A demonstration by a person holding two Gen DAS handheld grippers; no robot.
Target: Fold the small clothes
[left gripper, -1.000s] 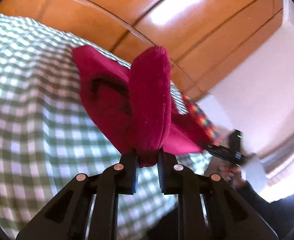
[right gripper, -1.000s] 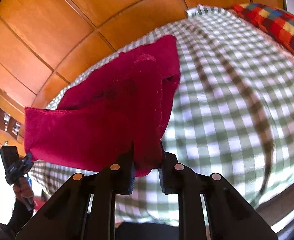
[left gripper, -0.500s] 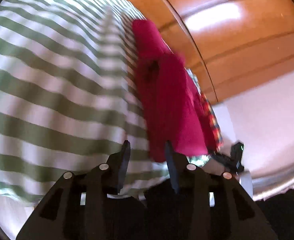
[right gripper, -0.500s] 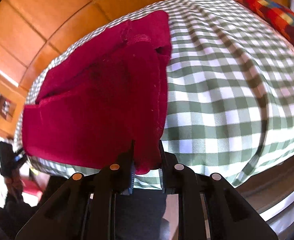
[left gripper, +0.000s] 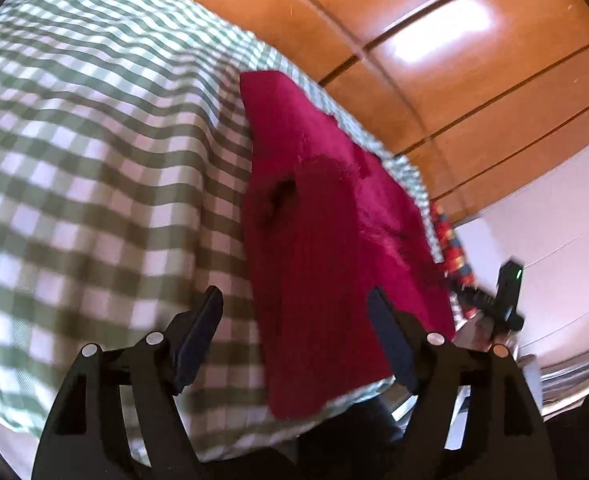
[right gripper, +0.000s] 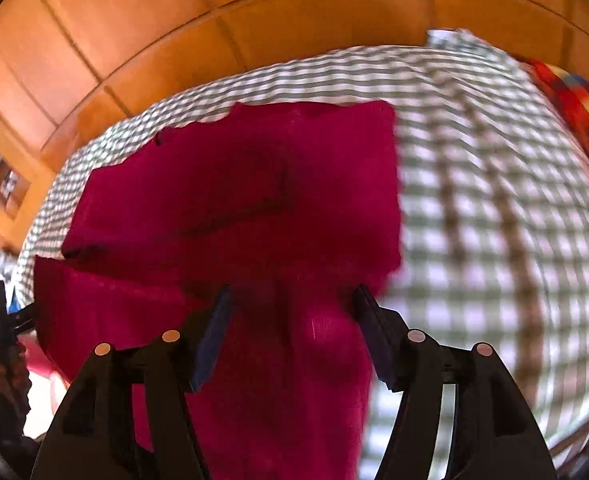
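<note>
— So, what's the cloth like?
— Fuzzy crimson garment, folded flat, roughly rectangular, on the green-checked sheet.
— And the grippers?
— Left gripper spread wide, its near edge between the fingers. Right gripper also spread, fabric between, ungripped.

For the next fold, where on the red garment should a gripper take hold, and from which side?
Probably the near hem of the red garment, where it hangs off the checked bedcover's front edge. Approach from the front: that free edge already sits between the open right gripper's fingers.
</note>
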